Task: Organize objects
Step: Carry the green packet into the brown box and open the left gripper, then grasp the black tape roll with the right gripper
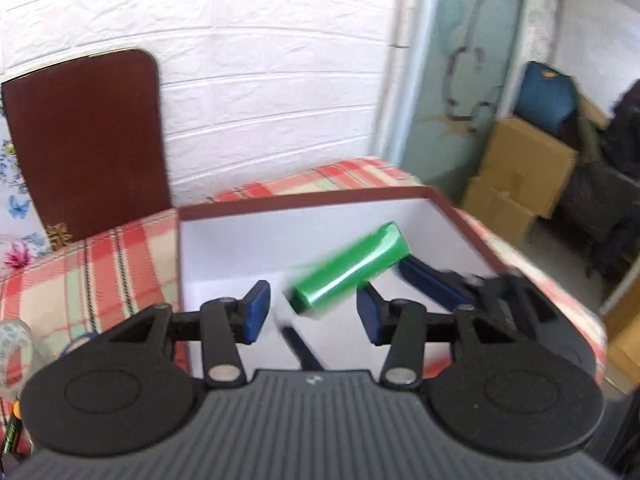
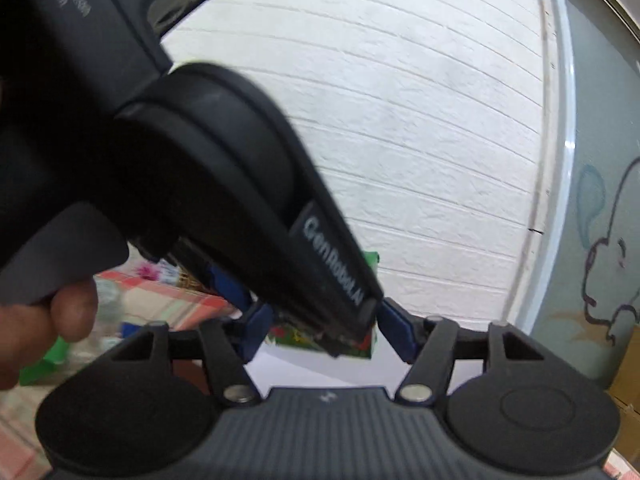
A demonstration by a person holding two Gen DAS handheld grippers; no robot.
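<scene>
Packet of glossy green film (image 1: 352,268), long and flat, blurred, sits tilted inside the shallow white box with a dark red rim (image 1: 304,202), its higher end toward the box's right wall. At that higher end it meets the blue fingers (image 1: 432,284) of the right gripper (image 2: 325,314), which reaches in over the box's right rim. Seen from the right wrist, those fingers stand wide apart with the packet between them, but the other tool's black body crosses in front, so I cannot tell whether the pads press on it. The left gripper (image 1: 313,296) hangs over the box's near edge with its fingers spread; the packet's lower end shows in the gap beyond them, touching neither pad. A thin black stick (image 1: 298,346) lies on the box's white floor near the front. Under the box is a red-and-cream checked cloth (image 1: 120,264). Left of the box a dark brown board (image 1: 88,132) leans on the white brick-pattern wall (image 1: 260,80); right of it stand brown cardboard cartons (image 1: 524,168).
</scene>
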